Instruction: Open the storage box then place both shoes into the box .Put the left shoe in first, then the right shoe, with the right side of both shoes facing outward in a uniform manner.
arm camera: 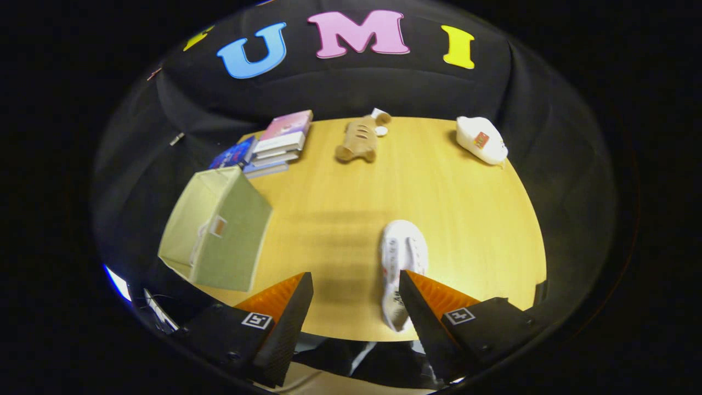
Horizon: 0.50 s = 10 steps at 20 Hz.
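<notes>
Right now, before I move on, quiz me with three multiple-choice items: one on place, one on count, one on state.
1. Where is the nearer shoe?
A. just ahead of the right finger
B. inside the box
C. on the books

2. How many shoes lie on the table?
A. one
B. two
C. three

3. The gripper is:
A. shut on a shoe
B. open, holding nothing
C. shut on the box

Answers: 1 A, its heel runs behind that finger. 2 B, the other shoe lies far back. 3 B, bare table shows between the fingers; the box stands apart.
</notes>
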{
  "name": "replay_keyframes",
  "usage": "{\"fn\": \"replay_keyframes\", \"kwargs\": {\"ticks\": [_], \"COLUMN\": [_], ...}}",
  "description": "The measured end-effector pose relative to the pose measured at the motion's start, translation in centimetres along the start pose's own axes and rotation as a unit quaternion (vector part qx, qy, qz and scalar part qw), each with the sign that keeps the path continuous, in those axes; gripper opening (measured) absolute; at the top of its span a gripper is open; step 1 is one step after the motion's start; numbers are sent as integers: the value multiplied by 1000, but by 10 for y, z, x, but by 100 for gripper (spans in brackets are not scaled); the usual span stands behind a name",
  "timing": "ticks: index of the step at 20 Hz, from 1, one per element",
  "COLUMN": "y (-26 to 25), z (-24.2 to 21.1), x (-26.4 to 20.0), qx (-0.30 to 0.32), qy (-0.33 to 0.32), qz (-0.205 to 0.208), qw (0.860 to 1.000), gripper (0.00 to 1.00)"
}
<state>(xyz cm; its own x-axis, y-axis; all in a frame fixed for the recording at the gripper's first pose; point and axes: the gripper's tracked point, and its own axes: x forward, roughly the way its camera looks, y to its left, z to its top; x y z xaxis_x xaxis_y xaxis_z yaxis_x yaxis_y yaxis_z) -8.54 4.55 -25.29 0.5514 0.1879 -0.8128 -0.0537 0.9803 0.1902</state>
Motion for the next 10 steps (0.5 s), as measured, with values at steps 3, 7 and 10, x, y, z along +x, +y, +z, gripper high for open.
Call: {"fn": "replay_keyframes", "kwargs": {"ticks": [3,7,10], "y": [-50,-76,-85], "z": [-34,-64,-62], "x": [24,61,84], "qx": [-23,-19,-14], "qy": [12,42,42], "qz": [-45,-68,-72], "qw": [999,997,996], "gripper": [93,86,78]}}
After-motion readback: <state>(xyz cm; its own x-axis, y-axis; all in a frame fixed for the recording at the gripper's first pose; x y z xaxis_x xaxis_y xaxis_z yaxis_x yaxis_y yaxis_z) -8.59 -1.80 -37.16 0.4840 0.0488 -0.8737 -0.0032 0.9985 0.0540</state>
